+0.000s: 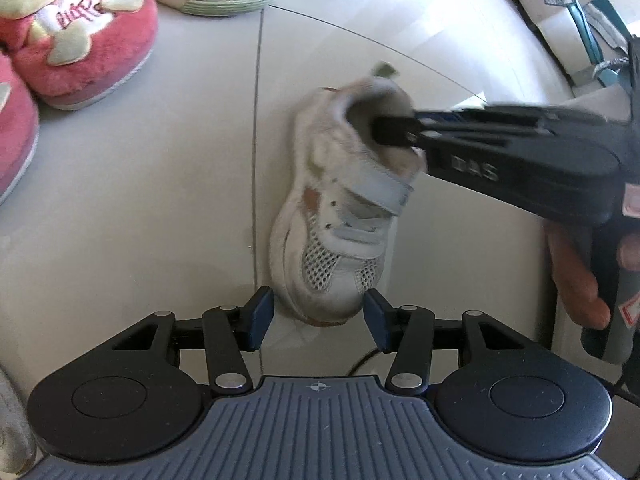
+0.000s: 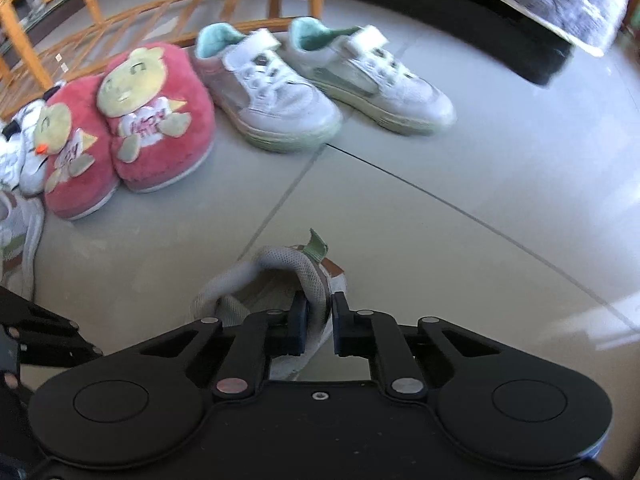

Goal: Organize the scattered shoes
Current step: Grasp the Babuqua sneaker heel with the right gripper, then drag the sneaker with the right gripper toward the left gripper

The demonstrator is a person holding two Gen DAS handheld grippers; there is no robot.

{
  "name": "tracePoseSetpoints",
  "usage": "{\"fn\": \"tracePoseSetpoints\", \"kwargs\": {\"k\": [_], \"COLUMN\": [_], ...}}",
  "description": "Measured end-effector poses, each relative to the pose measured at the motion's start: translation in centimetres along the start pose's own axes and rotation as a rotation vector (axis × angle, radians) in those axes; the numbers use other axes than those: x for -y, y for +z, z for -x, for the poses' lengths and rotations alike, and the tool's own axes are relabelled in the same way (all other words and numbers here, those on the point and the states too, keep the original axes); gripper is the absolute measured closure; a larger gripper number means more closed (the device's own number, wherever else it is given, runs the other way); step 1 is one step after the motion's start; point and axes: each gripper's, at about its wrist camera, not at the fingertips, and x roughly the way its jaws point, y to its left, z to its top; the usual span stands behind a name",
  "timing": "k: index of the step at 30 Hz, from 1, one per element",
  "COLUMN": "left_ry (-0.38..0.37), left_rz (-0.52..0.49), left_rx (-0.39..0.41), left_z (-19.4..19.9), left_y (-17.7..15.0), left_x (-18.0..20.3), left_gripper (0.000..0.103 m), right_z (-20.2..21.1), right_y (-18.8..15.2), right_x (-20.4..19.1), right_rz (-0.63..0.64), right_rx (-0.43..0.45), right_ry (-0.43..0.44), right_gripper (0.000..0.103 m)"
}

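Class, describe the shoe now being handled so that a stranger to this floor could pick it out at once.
Start at the row of shoes along the wooden rack: red plush slippers, then white sneakers. In front of them, alone on the grey floor tiles, lies a small child's shoe. Unlike its neighbours it has mesh panels, grey straps and a green heel tab, and the right gripper pinches its collar.

Small white child's sneaker: perforated mesh panels, smooth leather-like straps, padded knit collar, scuffed. Pale grey tiled floor: smooth, glossy, reflecting light. Red plush slippers: fuzzy pile, stitched felt-like appliqué. White low sneakers with green soles: smooth synthetic uppers, ribbed rubber edges. Orange wooden rack: satin finish. Black gripper: matt plastic, bright metal rivets.
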Motion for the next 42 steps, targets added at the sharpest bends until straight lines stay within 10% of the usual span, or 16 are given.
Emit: {"fn": "tracePoseSetpoints", "kwargs": {"k": [42], "left_ry": [-0.039], "left_rz": [0.006], "left_rx": [-0.040], "left_z": [0.6], "left_y": [0.8], "left_x": [0.3], "left_gripper": [0.054], "right_z": [1.7], "right_y": [-3.7], "right_x": [0.5], "right_rz": [-0.077], "right_rx": [-0.170], "right_ry": [-0.159], "right_gripper": [0.084]}}
